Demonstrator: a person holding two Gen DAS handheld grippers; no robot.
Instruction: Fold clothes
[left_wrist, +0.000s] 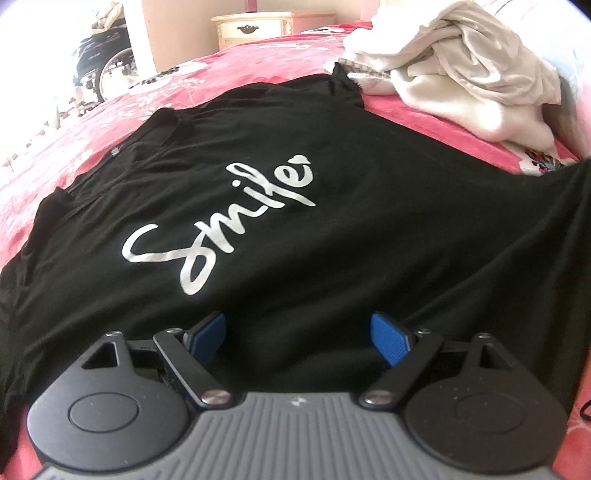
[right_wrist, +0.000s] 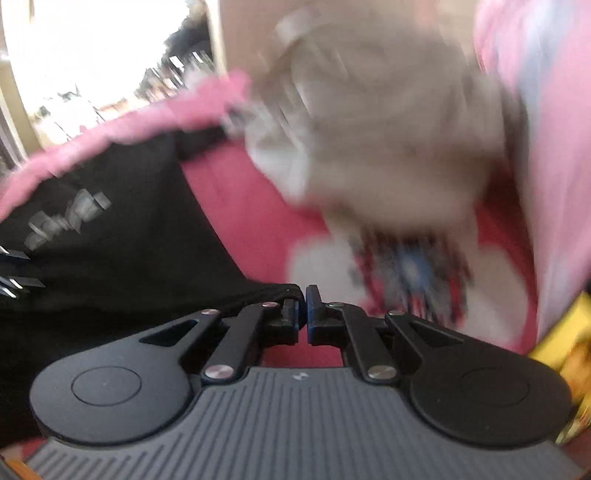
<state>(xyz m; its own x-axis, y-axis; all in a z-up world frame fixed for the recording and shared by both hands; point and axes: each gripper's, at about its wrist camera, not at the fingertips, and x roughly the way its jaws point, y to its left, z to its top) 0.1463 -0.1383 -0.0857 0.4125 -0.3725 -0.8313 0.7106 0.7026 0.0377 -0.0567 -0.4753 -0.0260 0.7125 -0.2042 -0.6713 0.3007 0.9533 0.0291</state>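
Note:
A black T-shirt (left_wrist: 332, 240) with white "Smile" lettering lies spread on the pink bedspread (left_wrist: 258, 55). My left gripper (left_wrist: 299, 319) hovers over its near part, blue pads wide apart, open with nothing between them. In the blurred right wrist view, my right gripper (right_wrist: 306, 291) is shut, and a corner of the black T-shirt (right_wrist: 110, 258) runs into its pads. Seen from the left wrist, the shirt's right side rises off the bed toward the frame edge.
A heap of white and cream clothes (left_wrist: 461, 66) sits on the bed beyond the shirt, and it appears blurred (right_wrist: 388, 129) ahead of the right gripper. A cream nightstand (left_wrist: 258, 26) stands behind the bed, a wheeled object (left_wrist: 107, 66) at far left. Something yellow (right_wrist: 569, 339) lies at right.

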